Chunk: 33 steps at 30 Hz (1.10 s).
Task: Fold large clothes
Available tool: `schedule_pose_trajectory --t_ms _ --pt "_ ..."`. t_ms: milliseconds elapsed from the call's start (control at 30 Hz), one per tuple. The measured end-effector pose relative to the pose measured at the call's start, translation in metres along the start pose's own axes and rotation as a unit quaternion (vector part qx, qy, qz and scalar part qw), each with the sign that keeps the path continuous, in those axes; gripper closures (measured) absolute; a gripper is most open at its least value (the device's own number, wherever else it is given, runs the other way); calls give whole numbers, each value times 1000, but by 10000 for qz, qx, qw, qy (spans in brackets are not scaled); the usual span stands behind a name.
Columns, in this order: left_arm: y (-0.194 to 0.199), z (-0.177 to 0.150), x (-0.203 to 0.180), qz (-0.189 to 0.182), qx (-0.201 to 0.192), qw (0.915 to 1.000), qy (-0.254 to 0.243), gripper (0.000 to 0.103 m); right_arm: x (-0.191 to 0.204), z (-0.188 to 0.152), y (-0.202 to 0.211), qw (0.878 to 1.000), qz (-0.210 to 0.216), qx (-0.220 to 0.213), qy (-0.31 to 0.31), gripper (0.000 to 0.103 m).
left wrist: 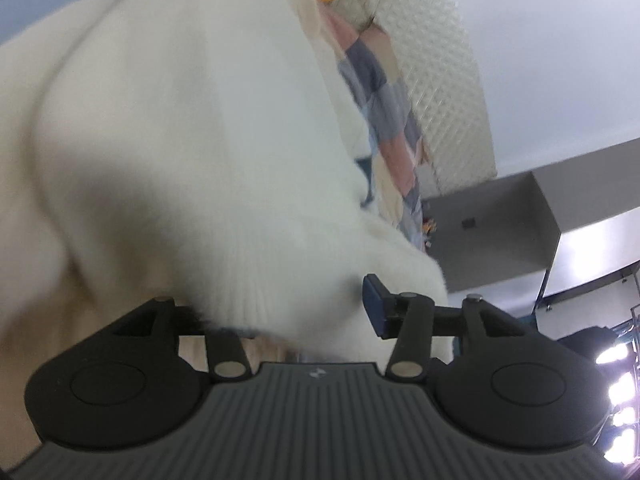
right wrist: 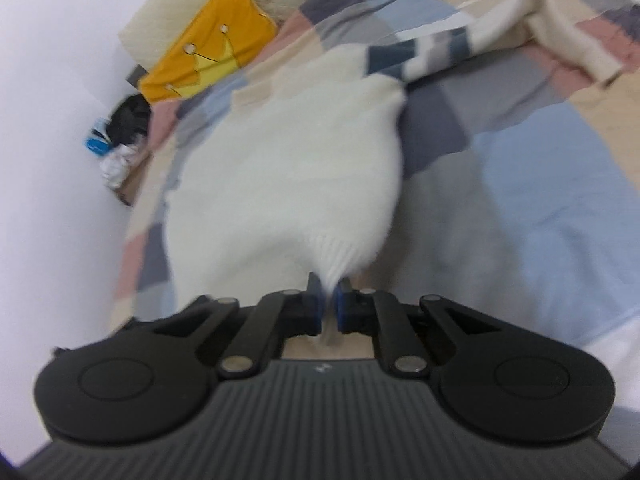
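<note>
On the patchwork-quilted bed (right wrist: 540, 152) lies the cream ribbed-knit sweater (right wrist: 288, 152), its hem pinched in the right hand-held gripper (right wrist: 329, 304). Jaws of the left hand-held gripper (left wrist: 280, 312) stand parted, knit draped between them, unpinched. Best close left firmly before lifting evenly.

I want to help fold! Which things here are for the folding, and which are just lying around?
For the folding: white sweater; right gripper, pinching its ribbed hem; left gripper, open around the hem.

Just lying around: yellow cushion; patchwork bedspread, under the sweater; dark clutter by the wall.
</note>
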State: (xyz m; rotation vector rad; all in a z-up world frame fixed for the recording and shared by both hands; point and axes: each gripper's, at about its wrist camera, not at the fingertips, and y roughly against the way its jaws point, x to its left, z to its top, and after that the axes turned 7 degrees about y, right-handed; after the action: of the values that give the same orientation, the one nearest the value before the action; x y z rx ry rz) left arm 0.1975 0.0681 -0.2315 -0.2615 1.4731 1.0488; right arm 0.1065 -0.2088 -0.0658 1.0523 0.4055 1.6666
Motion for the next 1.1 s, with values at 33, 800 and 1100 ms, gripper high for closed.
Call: schedule_pose_trajectory --t_ms 33,800,1100 --pt "1 -5 0 59 69 10000 -27 48 -4 -2 2 9999 -127 46 49 94" --pt "102 -29 -6 1214 85 9926 -56 29 -26 -14 9 9956 -764 536 81 60" --pt "160 43 -8 2166 -1130 9694 246 27 18 2 -23 9993 -33 365 115 60"
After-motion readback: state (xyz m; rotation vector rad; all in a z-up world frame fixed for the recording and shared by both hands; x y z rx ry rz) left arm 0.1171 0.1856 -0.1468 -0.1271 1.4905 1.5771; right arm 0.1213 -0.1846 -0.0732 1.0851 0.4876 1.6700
